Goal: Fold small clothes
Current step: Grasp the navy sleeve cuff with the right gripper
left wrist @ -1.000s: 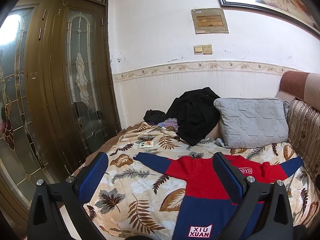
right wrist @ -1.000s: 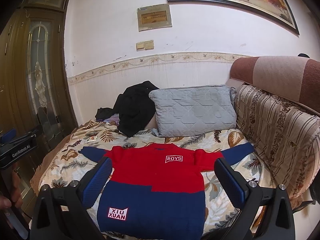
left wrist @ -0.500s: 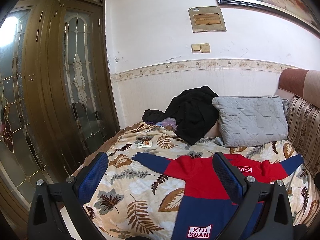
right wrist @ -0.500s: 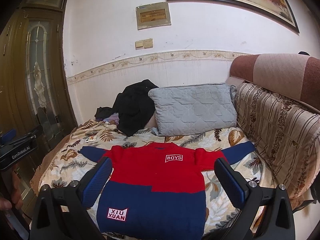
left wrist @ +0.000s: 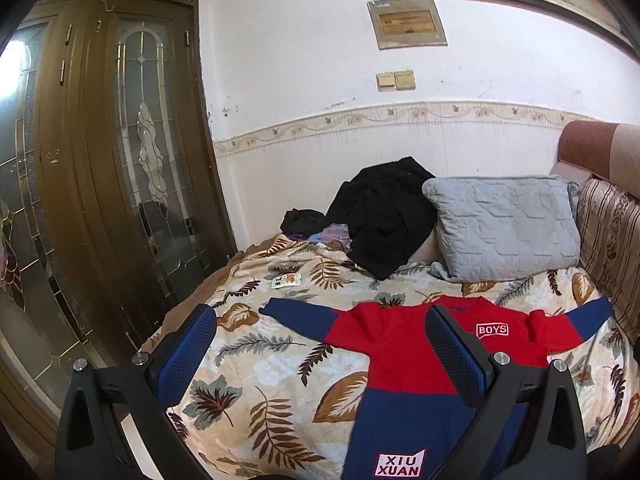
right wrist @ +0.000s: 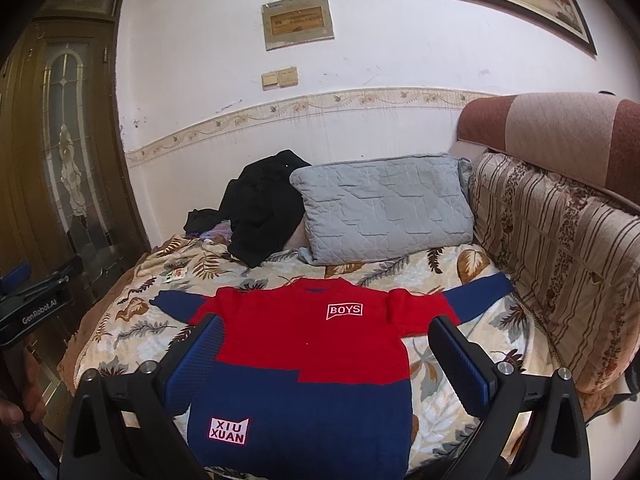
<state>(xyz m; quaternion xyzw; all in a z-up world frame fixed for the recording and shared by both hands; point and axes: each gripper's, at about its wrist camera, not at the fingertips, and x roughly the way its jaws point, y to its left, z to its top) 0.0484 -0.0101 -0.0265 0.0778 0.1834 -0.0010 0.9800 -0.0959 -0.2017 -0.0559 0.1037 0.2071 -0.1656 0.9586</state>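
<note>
Sweater (right wrist: 304, 344), red and navy, lies flat with sleeves spread on the bed (right wrist: 448, 280) in front of the grey pillow (right wrist: 384, 208), likely soft, light and floppy, best pinched at a cuff or hem, while both grippers (left wrist: 320, 360) (right wrist: 324, 360) hover with fingers wide apart, holding nothing.

sweater (right wrist: 304, 344) "BOYS", "XIU XUAN", left gripper (right wrist: 36, 308) "GenRobot.AI"

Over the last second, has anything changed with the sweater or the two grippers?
Hardly anything. Both views drifted slightly, nothing more. The sweater still lies flat on the blanket, sleeves spread. The left gripper and right gripper stay open above it, holding nothing.
</note>
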